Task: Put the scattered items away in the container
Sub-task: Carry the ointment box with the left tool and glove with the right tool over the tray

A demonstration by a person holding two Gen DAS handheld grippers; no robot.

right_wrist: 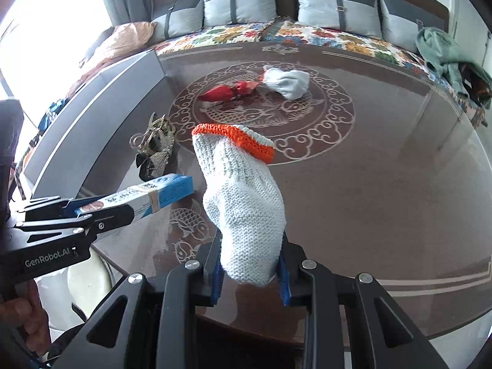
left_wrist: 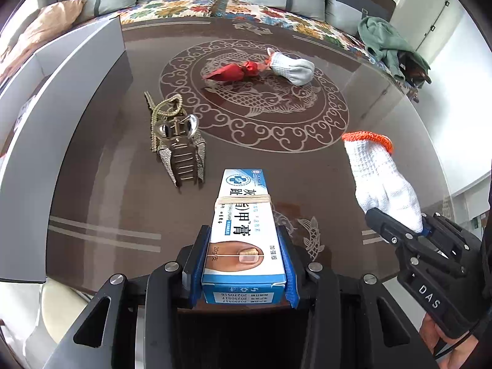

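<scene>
Left gripper (left_wrist: 243,264) clamped on cream box (left_wrist: 243,227) lengthwise, steady for carry. Right gripper (right_wrist: 249,272) pinching knit glove (right_wrist: 243,203), cuff up. Both above table (left_wrist: 353,166) — grey container (left_wrist: 58,98) left; three items remain.

Your left gripper (left_wrist: 243,264) points steeply downward, its blue-padded jaws clamped on the sides of a boxed tube (left_wrist: 243,230). Your right gripper (right_wrist: 250,273) is pitched down likewise, jaws pinching the fingers end of a knit glove (right_wrist: 243,206). Your bare hands grip both handles from behind.
</scene>
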